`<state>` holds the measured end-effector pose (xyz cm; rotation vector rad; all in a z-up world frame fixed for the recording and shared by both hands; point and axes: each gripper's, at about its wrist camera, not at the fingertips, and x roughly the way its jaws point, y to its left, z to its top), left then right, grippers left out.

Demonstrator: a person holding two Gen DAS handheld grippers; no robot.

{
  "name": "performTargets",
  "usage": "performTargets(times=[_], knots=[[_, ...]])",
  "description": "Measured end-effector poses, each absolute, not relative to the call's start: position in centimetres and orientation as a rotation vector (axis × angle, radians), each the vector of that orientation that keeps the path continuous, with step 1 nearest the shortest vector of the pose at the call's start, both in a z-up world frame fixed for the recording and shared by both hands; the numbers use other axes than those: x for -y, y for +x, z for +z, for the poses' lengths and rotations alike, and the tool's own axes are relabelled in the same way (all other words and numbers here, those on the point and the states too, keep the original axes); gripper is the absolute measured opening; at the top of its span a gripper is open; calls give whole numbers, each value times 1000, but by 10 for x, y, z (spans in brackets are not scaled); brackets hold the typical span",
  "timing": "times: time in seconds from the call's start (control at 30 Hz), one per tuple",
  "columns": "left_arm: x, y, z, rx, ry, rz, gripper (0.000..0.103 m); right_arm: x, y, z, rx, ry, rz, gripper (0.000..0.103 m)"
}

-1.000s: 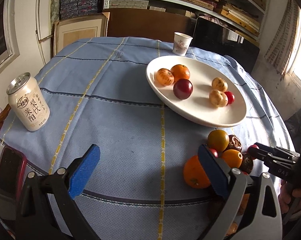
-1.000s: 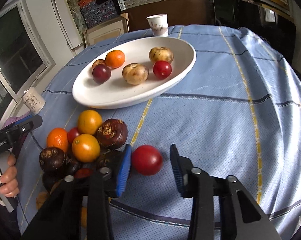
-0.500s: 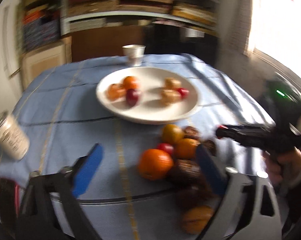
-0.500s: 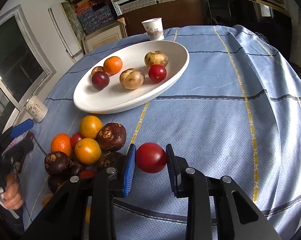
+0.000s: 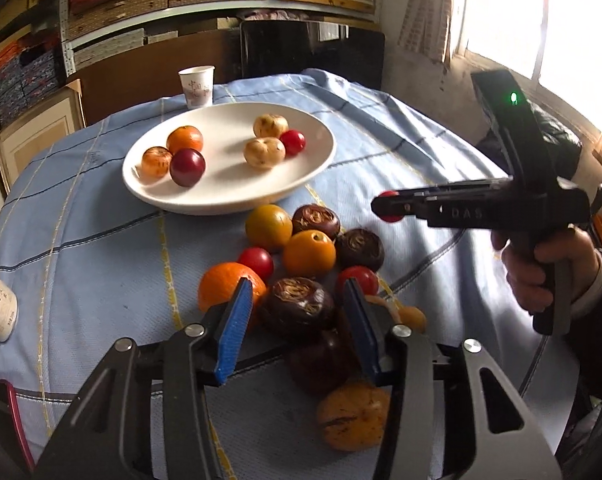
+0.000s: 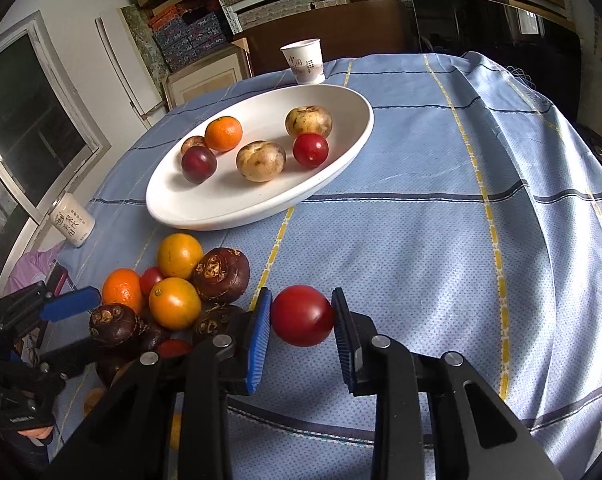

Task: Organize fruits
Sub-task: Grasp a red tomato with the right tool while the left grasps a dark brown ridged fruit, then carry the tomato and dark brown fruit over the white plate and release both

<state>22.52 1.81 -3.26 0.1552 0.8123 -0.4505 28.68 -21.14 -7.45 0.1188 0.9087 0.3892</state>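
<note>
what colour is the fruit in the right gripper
Red fruit, clearest in the right wrist view, between the right gripper pads.

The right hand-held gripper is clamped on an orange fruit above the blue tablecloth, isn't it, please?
Not quite: the right hand-held gripper is clamped on a red fruit, not an orange one, above the blue tablecloth. The right wrist view shows it.

Sharp fisheye frames, bowed edges; blown-out window (image 5: 541,20) glare from the right

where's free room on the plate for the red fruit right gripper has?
Bare plate along the near rim, below the dark plum and tan fruit. The right gripper holds the red fruit. The loose pile by the brown tuber is crowded.
</note>
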Motion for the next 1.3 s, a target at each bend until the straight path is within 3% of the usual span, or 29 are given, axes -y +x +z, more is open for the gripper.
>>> performTargets(times=[0.23,0.33,0.83,1.3], knots=[[-14,226,-38,-825,189,-445,47,213,286,-74,-908,120,389,31],[-11,225,-40,-818,223,-429,39,212,286,-74,-907,120,389,31],[-23,227,-28,-774,151,-403,39,214,284,-71,-887,114,384,31],[-59,306,5,-732,-34,-258,39,178,313,-26,-654,59,405,31]])
